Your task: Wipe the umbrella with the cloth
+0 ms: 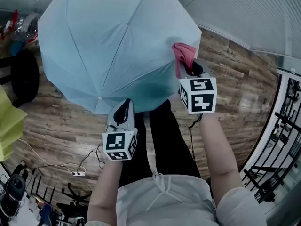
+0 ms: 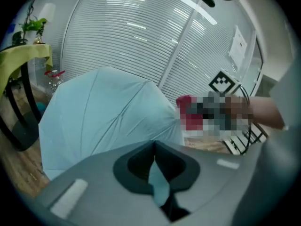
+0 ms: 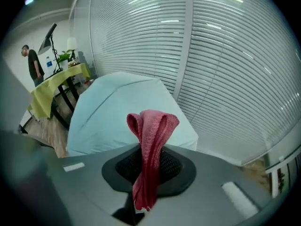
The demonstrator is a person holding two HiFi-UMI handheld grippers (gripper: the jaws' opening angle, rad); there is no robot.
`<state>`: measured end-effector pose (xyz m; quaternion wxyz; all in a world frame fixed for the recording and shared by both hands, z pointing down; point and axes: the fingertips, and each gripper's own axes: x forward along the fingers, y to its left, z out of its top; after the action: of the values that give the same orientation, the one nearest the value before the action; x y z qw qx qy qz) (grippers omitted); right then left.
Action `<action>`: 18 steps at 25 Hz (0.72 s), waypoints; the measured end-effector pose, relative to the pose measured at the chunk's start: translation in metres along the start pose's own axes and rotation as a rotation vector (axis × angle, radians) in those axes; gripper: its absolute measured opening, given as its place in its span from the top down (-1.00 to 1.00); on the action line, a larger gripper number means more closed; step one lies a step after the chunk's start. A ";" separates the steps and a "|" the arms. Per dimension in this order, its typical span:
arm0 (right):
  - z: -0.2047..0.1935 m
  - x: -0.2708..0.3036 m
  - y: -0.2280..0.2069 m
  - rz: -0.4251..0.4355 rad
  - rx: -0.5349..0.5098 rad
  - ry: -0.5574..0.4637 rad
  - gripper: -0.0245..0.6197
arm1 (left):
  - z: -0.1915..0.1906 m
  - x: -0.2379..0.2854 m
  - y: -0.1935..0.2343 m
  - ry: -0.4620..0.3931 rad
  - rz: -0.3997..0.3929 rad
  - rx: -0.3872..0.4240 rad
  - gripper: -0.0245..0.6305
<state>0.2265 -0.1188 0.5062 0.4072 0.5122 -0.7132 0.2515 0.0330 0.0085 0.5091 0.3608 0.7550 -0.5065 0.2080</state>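
1. Location: the umbrella [image 1: 117, 46] is open, its pale blue canopy spread over the wooden floor [image 1: 61, 126] ahead of the person, with the blinds [image 1: 244, 8] to the far right.
2. Left gripper [image 1: 124, 108]: the jaws are closed on a strip of the pale blue fabric at the canopy's near rim. The left gripper view shows the fabric pinched between the pads. This hold appears to serve as the anchor.
3. Right gripper [image 1: 190, 67]: the jaws are clamped on the red cloth [image 1: 184, 54], which stands out past the tips as a folded loop. It sits at the canopy's right rim. Whether it is pressing on the fabric cannot be confirmed from any view.
4. Assessment: the wipe appears to be at or near its start, at the right-hand panel.
5. Recommended method:
   - Lay the protruding loop flat on the panel, so that the cloth meets the fabric and the jaw tips do not.
   - Draw along the panel between ribs, from rim toward crown or back, in overlapping passes.
   - Pull gently with the left hold to tension the fabric against the stroke.
6. Risks: too much pressure would tip or turn the canopy, and a hard tug at the rim could slip the pinch.
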 end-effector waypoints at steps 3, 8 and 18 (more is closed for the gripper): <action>-0.022 -0.012 0.065 0.055 0.053 0.011 0.73 | -0.022 -0.033 0.034 0.006 0.014 -0.005 0.91; -0.062 -0.003 0.179 0.161 0.007 0.074 0.73 | -0.050 -0.073 0.089 0.012 0.058 -0.026 0.91; -0.115 0.040 0.340 0.374 -0.113 0.131 0.73 | -0.123 -0.111 0.166 0.045 0.153 -0.124 0.91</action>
<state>-0.0603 0.0686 0.6220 0.4268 0.3296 -0.7810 0.3151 -0.1568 0.1316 0.5695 0.4012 0.6855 -0.5663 0.2200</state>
